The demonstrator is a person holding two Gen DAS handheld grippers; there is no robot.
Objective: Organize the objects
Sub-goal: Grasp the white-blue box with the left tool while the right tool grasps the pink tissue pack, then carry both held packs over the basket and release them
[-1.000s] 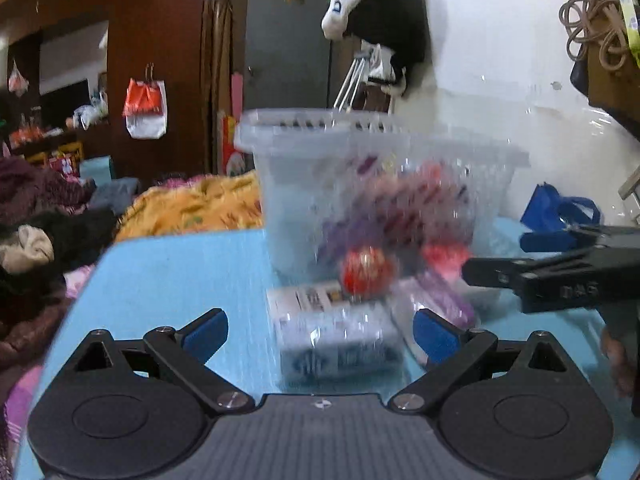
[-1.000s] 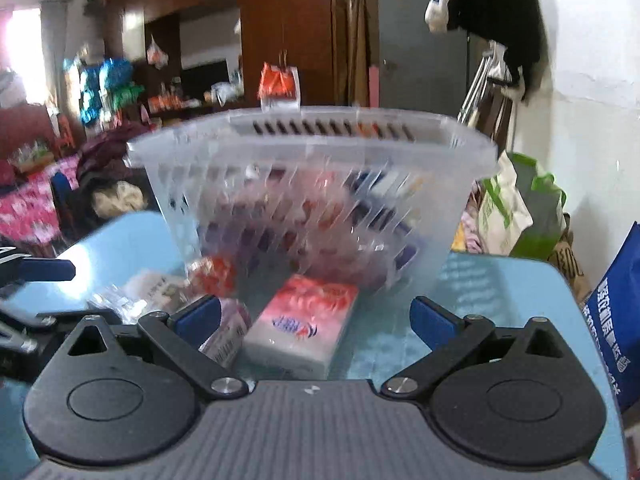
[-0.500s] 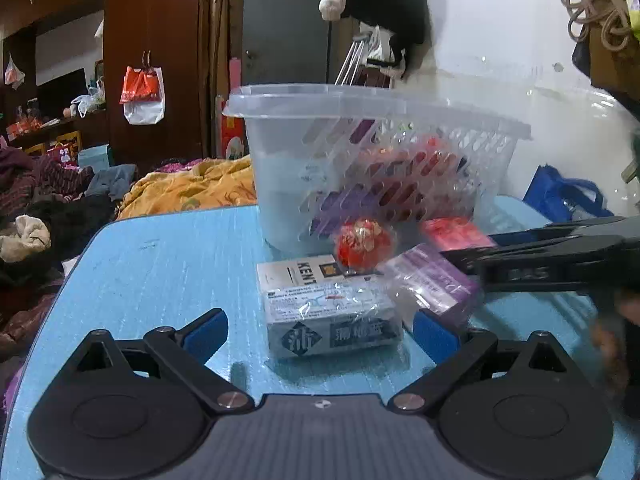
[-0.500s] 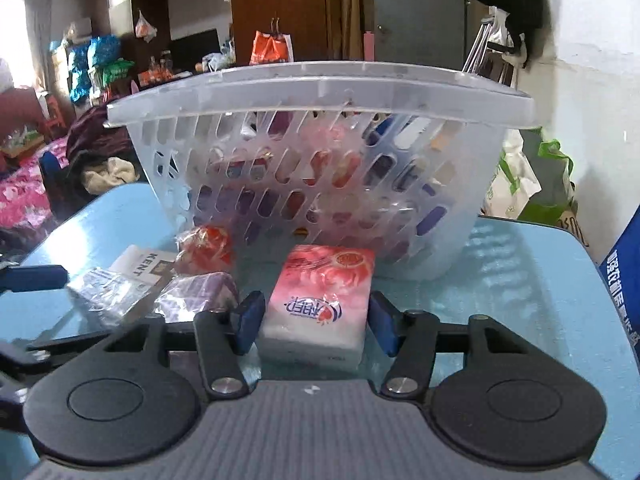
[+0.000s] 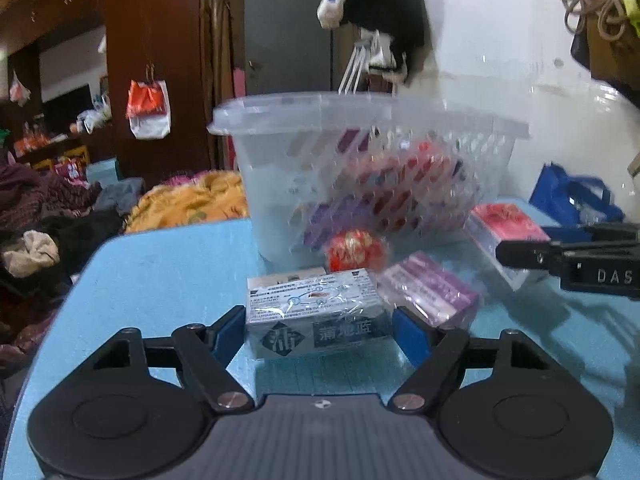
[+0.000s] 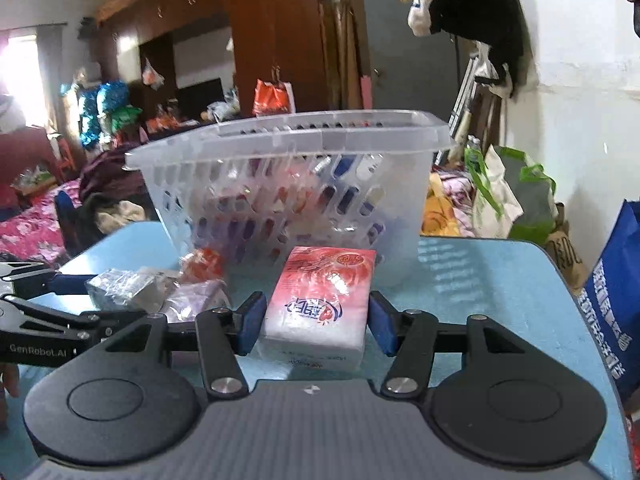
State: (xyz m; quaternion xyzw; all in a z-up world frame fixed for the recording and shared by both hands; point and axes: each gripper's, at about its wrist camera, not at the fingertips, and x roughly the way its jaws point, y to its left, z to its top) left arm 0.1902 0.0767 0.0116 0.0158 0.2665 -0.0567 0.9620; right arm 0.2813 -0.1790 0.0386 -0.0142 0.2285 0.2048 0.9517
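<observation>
A clear plastic basket (image 5: 360,120) (image 6: 288,140) with several packets inside stands on the blue table. My left gripper (image 5: 320,336) is shut on a grey-blue wrapped box (image 5: 316,308). My right gripper (image 6: 316,328) is shut on a red and white tissue pack (image 6: 324,292), raised a little off the table; the pack also shows in the left wrist view (image 5: 504,228). A red round packet (image 5: 356,248) (image 6: 200,264) and a purple packet (image 5: 428,292) (image 6: 196,300) lie in front of the basket.
The blue table (image 5: 160,264) (image 6: 500,280) ends at the left and right. A bed with piled clothes (image 5: 48,216) lies to the left. A blue bag (image 6: 616,300) and a green-white bag (image 6: 508,196) stand to the right, by the white wall.
Both grippers have moved in and shut: the left on the grey-blue box, the right on the tissue pack. The right gripper has lifted the pack slightly.
</observation>
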